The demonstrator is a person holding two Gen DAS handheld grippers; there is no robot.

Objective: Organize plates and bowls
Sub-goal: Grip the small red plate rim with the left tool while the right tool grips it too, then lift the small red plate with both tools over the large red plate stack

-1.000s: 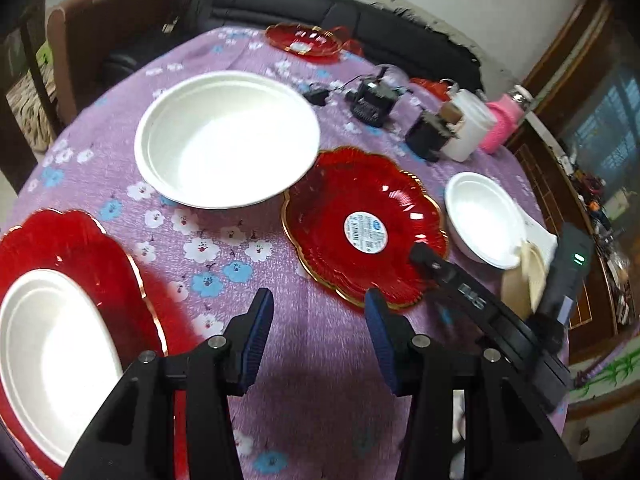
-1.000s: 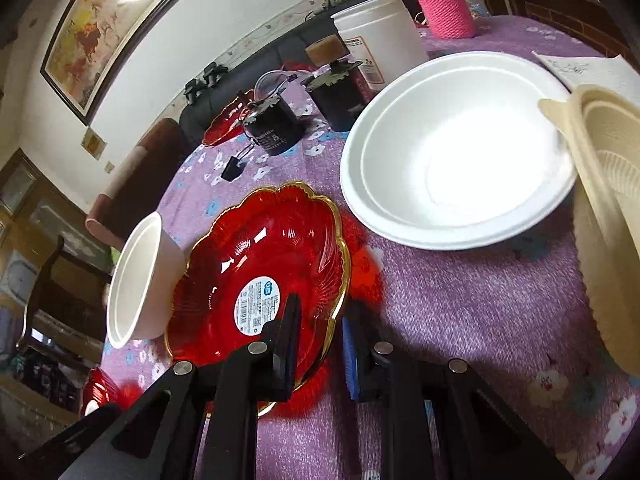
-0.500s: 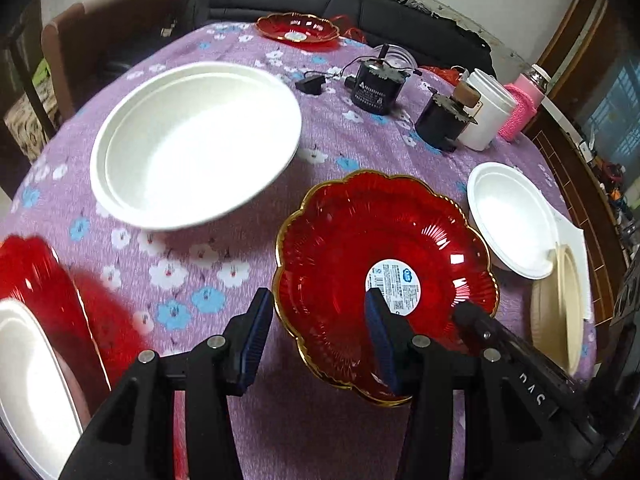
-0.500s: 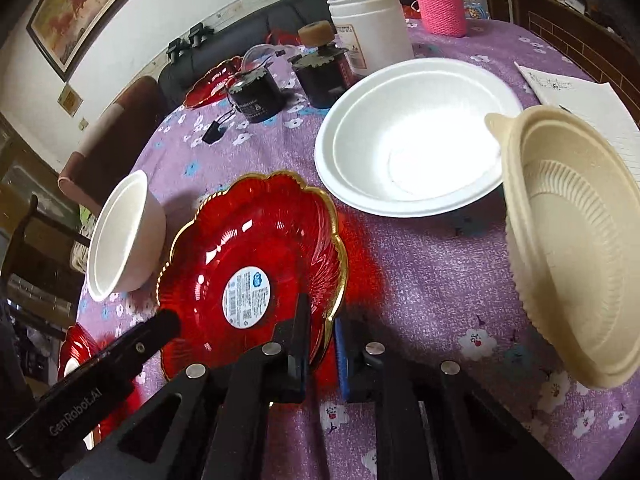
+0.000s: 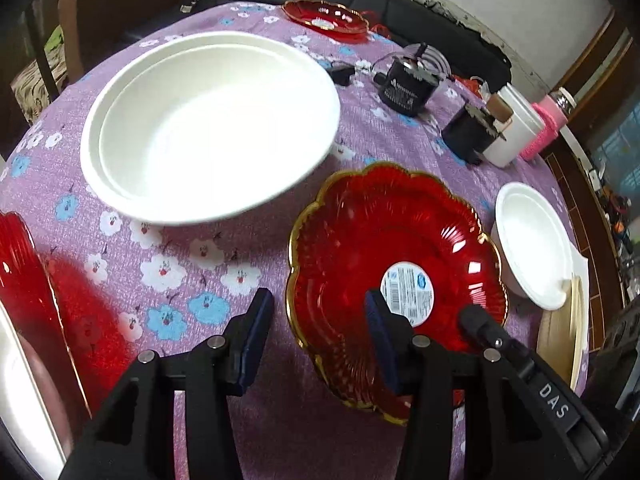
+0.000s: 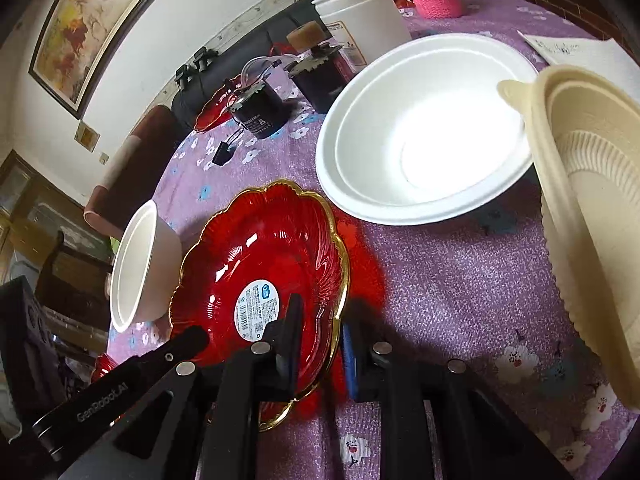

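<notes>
The right hand-held gripper (image 6: pixel 320 332) pinches the gold rim of the stiff, slick, breakable red plate (image 6: pixel 256 264) at lower centre, while the left hand-held gripper (image 5: pixel 318 320) hangs spread.

Left claw (image 5: pixel 318 320) agape, right claw (image 6: pixel 320 332) clamped

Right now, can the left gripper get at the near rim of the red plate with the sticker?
Probably yes: left gripper is open, straddling the red plate's near-left rim, nothing between. Right gripper already grips the opposite rim.
</notes>
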